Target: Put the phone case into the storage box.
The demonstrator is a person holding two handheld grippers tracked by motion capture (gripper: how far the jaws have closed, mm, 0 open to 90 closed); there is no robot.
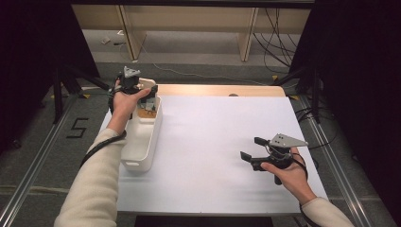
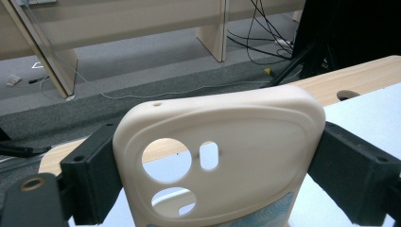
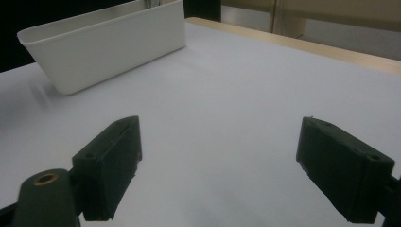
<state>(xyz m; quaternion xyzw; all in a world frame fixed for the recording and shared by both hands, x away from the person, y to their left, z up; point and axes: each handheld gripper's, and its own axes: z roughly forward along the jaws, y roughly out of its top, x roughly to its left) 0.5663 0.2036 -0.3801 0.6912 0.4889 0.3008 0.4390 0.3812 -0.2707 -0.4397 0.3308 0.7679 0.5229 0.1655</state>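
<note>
Upright phone case (image 2: 222,156) in left claw (image 2: 213,175)

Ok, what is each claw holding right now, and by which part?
The left claw grips a cream phone case by its two long side edges, at the camera-cutout end. The right claw is open, holding nothing.

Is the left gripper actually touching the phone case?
Touching. In the left gripper view, the left gripper has both black jaws pressed against the sides of the cream phone case, with no gap on either side.
</note>
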